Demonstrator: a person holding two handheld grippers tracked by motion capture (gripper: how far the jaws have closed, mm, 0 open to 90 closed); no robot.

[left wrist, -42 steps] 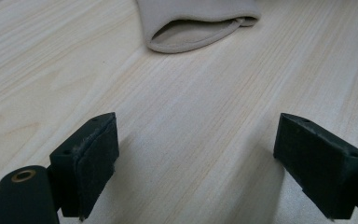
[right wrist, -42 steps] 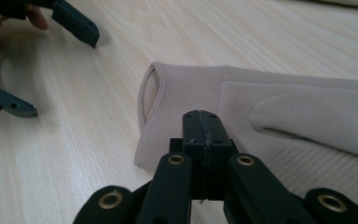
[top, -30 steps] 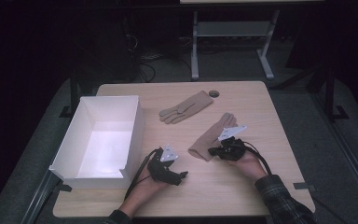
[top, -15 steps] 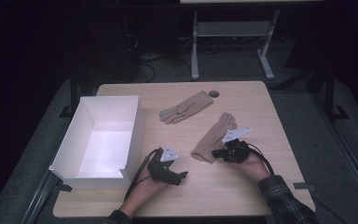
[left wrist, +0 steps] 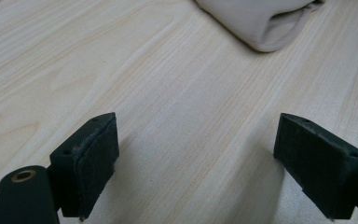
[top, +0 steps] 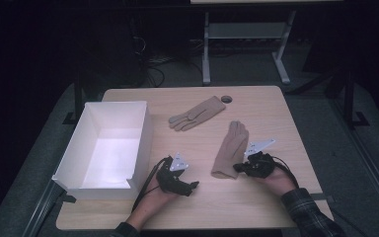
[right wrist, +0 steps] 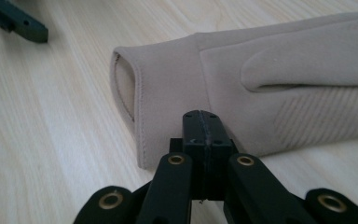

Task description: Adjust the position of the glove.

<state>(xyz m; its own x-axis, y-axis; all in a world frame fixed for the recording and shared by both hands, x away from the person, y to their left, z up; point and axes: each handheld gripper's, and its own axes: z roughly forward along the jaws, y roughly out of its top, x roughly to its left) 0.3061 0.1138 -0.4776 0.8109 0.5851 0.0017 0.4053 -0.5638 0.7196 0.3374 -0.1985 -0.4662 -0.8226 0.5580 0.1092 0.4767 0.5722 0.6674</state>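
The right gripper (top: 241, 168) sits near the table's (top: 256, 207) front edge, right of the middle, its jaws pressed flat together with nothing between them. In the right gripper view the closed tips (right wrist: 204, 125) lie against the near glove (right wrist: 270, 88) at its cuff, just beside the cuff opening; whether any cloth is pinched I cannot tell, and none shows between the pads. That glove (top: 231, 149) is tan and lies flat, cuff toward the front edge and fingers pointing toward the back edge, a little right of the table's middle.

The left gripper (top: 190, 186) rests near the front edge, left of the glove and apart from it, with its jaws spread wide over bare wood. In the left gripper view the two pads (left wrist: 93, 158) stand well apart, and the glove's cuff (left wrist: 265, 18) lies ahead of them, untouched.

A second glove (top: 197, 113) lies farther back, toward the back edge, slanted, well apart from the first. A white box (top: 140, 138), open at the top, stands along the left edge, just beside the left hand (top: 153, 202). A small round hole (top: 226, 99) is set in the wood near the back edge.
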